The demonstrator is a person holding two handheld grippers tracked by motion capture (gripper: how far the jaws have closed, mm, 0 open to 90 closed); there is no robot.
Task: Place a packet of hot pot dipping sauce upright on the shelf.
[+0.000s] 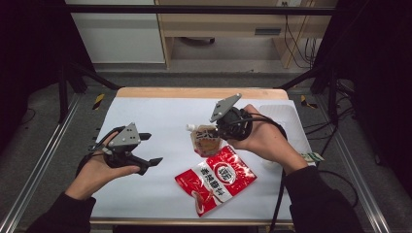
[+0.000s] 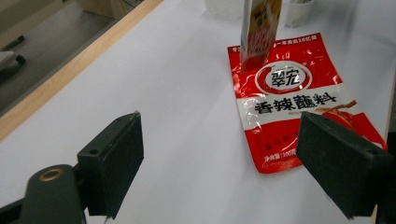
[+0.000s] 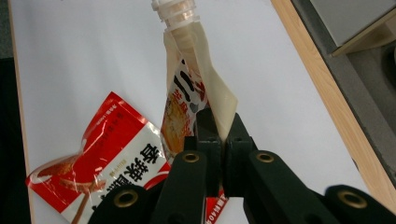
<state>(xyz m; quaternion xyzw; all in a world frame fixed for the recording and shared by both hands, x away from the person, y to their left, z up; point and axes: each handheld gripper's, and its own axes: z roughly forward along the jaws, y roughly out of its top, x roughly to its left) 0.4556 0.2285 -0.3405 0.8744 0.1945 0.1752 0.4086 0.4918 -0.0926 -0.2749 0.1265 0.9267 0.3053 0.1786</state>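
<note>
Holding the spouted pouch [image 3: 187,100] clamped by its lower edge, the right gripper [image 1: 226,127] lifts it above the red sachet [image 1: 216,180] on the tabletop [image 1: 160,116]. Left gripper [image 1: 145,150] jaws gape empty; best keep the pouch steady, spout clear.

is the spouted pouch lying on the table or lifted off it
Lifted: the right claw is shut on the spouted pouch, holding it above the red packet.

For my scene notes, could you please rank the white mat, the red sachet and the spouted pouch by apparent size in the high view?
1. white mat
2. red sachet
3. spouted pouch, partly hidden by the right gripper
</note>
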